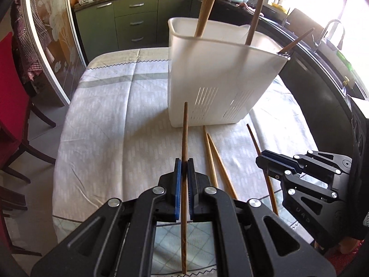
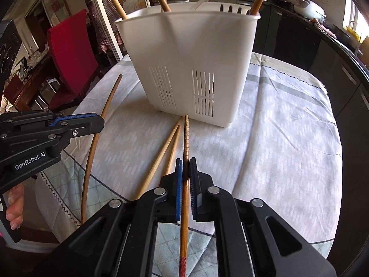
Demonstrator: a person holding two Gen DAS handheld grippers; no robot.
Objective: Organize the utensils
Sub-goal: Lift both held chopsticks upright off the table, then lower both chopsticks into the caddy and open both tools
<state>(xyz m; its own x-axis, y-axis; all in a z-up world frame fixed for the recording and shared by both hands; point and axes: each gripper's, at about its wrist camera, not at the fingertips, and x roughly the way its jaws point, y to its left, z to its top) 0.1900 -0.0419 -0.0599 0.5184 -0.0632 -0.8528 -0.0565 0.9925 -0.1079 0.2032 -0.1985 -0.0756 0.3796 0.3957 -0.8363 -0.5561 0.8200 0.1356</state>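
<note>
A white slotted utensil holder (image 1: 221, 73) stands on the table with several chopsticks (image 1: 205, 11) upright in it; it also shows in the right wrist view (image 2: 191, 64). My left gripper (image 1: 184, 168) is shut on a dark brown chopstick (image 1: 184, 133) that points toward the holder. My right gripper (image 2: 185, 168) is shut on a brown chopstick with a red end (image 2: 186, 138). Two light chopsticks (image 1: 214, 157) and one dark chopstick (image 1: 256, 143) lie on the cloth in front of the holder. The right gripper also shows in the left wrist view (image 1: 276, 161).
A pale patterned tablecloth (image 1: 110, 124) covers the round table. A red chair (image 1: 11, 106) stands at the left. Kitchen cabinets (image 1: 136, 20) and a dark counter (image 1: 322, 73) with a sink run behind and to the right.
</note>
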